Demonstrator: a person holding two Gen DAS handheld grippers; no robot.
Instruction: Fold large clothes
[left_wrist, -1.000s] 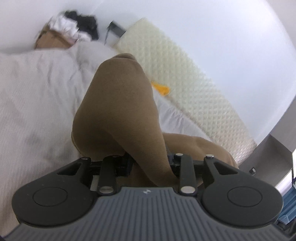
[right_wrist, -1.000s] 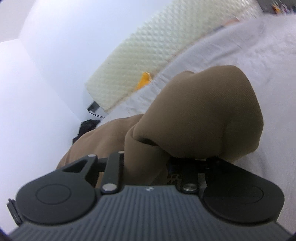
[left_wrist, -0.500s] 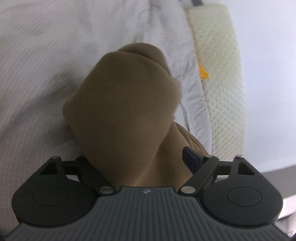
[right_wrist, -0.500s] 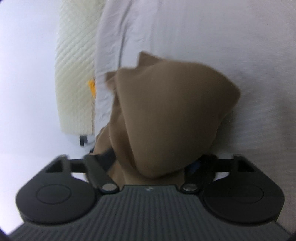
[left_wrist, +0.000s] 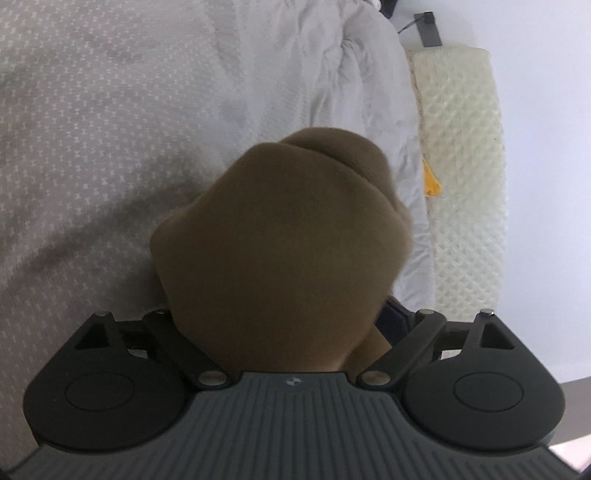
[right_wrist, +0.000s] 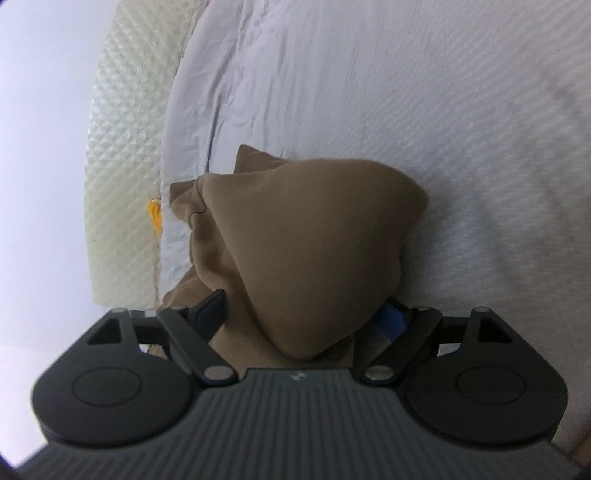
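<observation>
Left gripper (left_wrist: 284, 325): linkage arms splayed wide, jaws spread, brown garment (left_wrist: 284, 236) bunched between and draped over them; actual pinch not discernible. Garment hanging above white bedsheet (left_wrist: 110, 110), cream textured pad (left_wrist: 465, 177) along sheet edge. Right gripper (right_wrist: 295, 325): linkage likewise splayed, same garment (right_wrist: 306, 240) mounded over jaws; grip hidden by cloth.

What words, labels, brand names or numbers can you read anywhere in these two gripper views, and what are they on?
No readable text in either view.
Left gripper: a small pale emblem on its ribbed housing, too small to read.
Right gripper: the same kind of emblem, also unreadable.
Orange tag at the edge of the quilted pad: no legible print.
Brown garment and white bedsheet: no print visible.
</observation>
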